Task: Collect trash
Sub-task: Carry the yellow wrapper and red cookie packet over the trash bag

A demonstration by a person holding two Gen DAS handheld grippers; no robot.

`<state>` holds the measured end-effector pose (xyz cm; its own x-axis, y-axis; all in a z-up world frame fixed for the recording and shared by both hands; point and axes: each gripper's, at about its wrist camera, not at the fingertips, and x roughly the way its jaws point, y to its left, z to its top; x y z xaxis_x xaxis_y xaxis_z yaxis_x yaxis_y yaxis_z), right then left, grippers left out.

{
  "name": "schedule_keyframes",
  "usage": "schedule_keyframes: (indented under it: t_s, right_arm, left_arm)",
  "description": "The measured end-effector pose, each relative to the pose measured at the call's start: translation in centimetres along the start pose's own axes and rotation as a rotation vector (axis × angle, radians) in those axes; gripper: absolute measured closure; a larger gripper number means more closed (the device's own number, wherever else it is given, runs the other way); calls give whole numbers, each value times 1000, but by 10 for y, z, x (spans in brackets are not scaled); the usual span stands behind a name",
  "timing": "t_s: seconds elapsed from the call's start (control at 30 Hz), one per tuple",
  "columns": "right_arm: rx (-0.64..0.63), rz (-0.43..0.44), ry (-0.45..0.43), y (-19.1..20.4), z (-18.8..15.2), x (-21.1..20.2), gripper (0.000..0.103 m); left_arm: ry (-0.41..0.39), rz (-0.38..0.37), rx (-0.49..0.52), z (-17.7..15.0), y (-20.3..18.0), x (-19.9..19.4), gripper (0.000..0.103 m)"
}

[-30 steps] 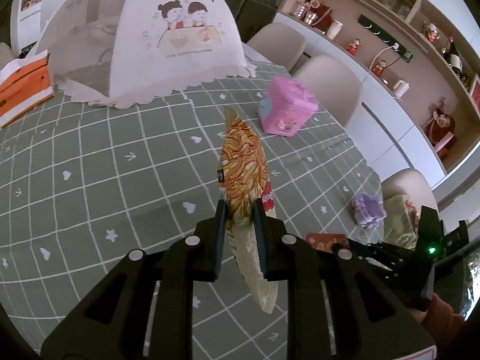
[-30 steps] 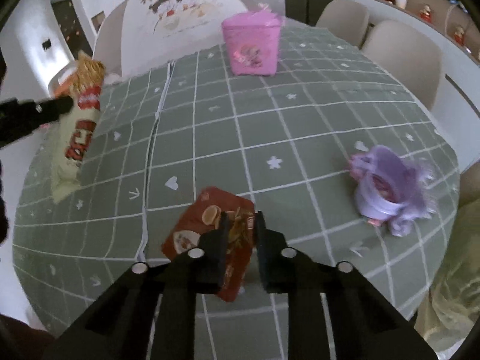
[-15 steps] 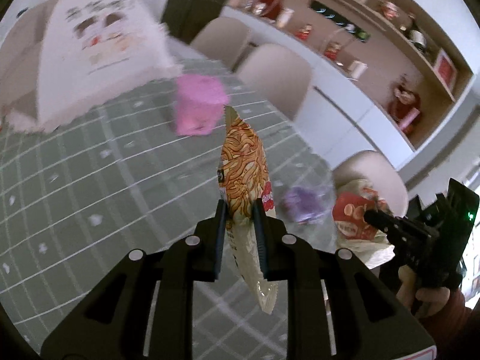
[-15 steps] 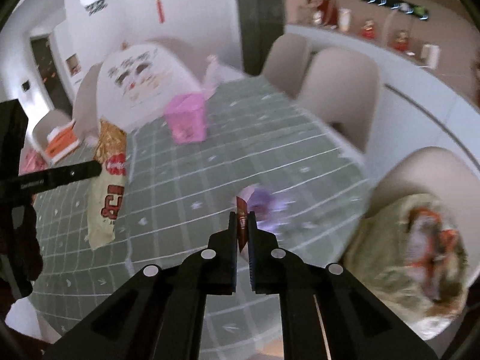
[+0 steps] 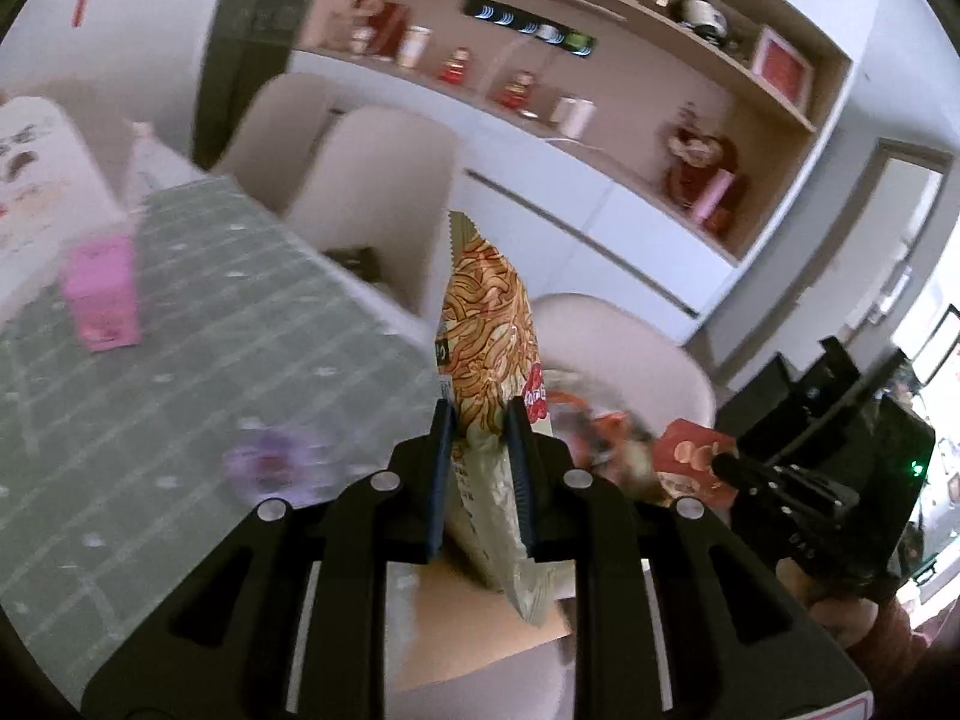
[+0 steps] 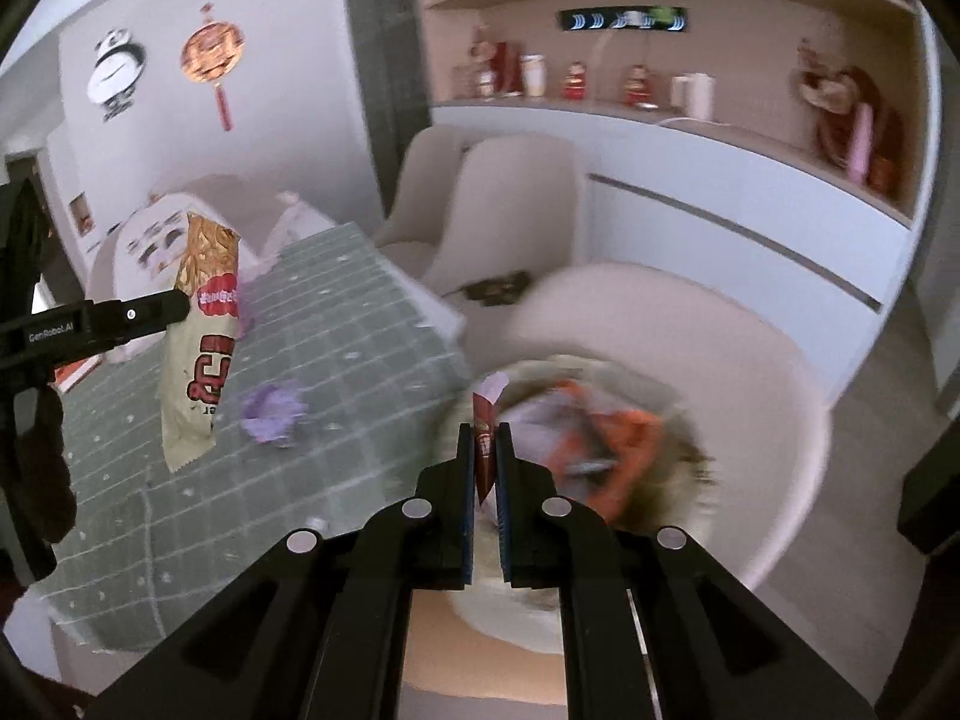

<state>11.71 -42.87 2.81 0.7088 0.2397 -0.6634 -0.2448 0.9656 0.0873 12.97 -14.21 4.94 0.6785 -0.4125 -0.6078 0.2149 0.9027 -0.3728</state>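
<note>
Both tools have swung away from the green checked desk (image 6: 336, 360) toward the trash-filled bag on the beige chair (image 6: 606, 450), the left tool (image 5: 480, 420) clamped on the tall noodle-printed snack packet (image 5: 489, 324) and the right tool (image 6: 486, 438) clamped on the small red wrapper (image 6: 485, 420), so the carrying step is nearly done and next each tool needs lowering over the bag and parting.
</note>
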Motion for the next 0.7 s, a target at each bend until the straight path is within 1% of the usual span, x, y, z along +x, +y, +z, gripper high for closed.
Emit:
schedule_keyframes:
  t_s: [0.03, 0.1, 0.13, 0.2, 0.3, 0.4, 0.47, 0.5, 0.53, 0.63, 0.7]
  right_arm:
    - [8, -13, -5, -19, -2, -5, 95]
    - [17, -25, -9, -39, -5, -9, 95]
    - [21, -33, -10, -52, -6, -11, 95]
    - [29, -46, -13, -72, -9, -12, 95]
    - [59, -61, -14, -105, -15, -11, 95]
    - [92, -68, -7, -129, -22, -8, 95]
    - [108, -75, -3, -141, -25, -5, 95]
    - [114, -77, -2, -144, -27, -3, 95]
    - [121, -79, 0, -149, -29, -1, 95]
    - [142, -78, 6, -159, -34, 4, 95]
    - [149, -76, 13, -161, -38, 8, 95]
  left_arm:
    - [2, -15, 15, 1, -19, 15, 85]
    - [13, -35, 26, 1, -42, 36, 85]
    - [27, -53, 31, 2, -57, 55, 85]
    - [41, -61, 40, 1, -73, 79, 85]
    - [77, -56, 73, -1, -96, 128, 85]
    - [153, -23, 103, -11, -113, 179, 85]
    - [245, -13, 109, -24, -119, 215, 85]
    - [272, -10, 112, -30, -119, 223, 85]
    - [318, 3, 123, -39, -120, 238, 85]
    - [407, 66, 165, -58, -123, 266, 85]
    - [456, 84, 188, -66, -126, 280, 85]
